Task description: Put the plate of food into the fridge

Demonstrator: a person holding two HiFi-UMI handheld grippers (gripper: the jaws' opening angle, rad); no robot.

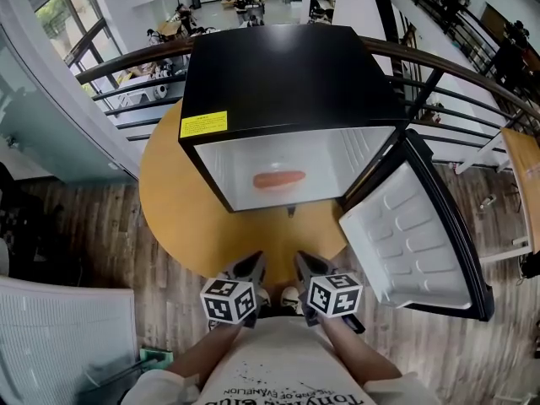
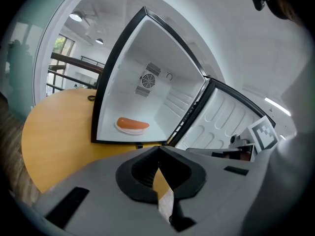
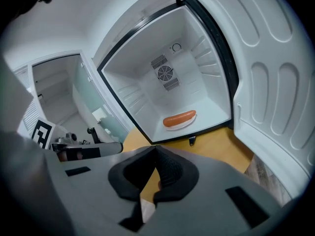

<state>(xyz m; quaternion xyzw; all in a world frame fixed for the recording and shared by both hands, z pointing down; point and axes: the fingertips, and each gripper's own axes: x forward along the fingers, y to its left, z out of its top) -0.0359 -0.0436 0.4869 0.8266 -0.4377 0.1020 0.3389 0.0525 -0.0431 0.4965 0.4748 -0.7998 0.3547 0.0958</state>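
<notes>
The left gripper and right gripper are held low, jaws clenched on nothing; beyond, on the round table, the fridge is stood open; inside, on its floor, a plate is laid, bearing a sausage.

Right gripper view crops the fridge door.
</notes>
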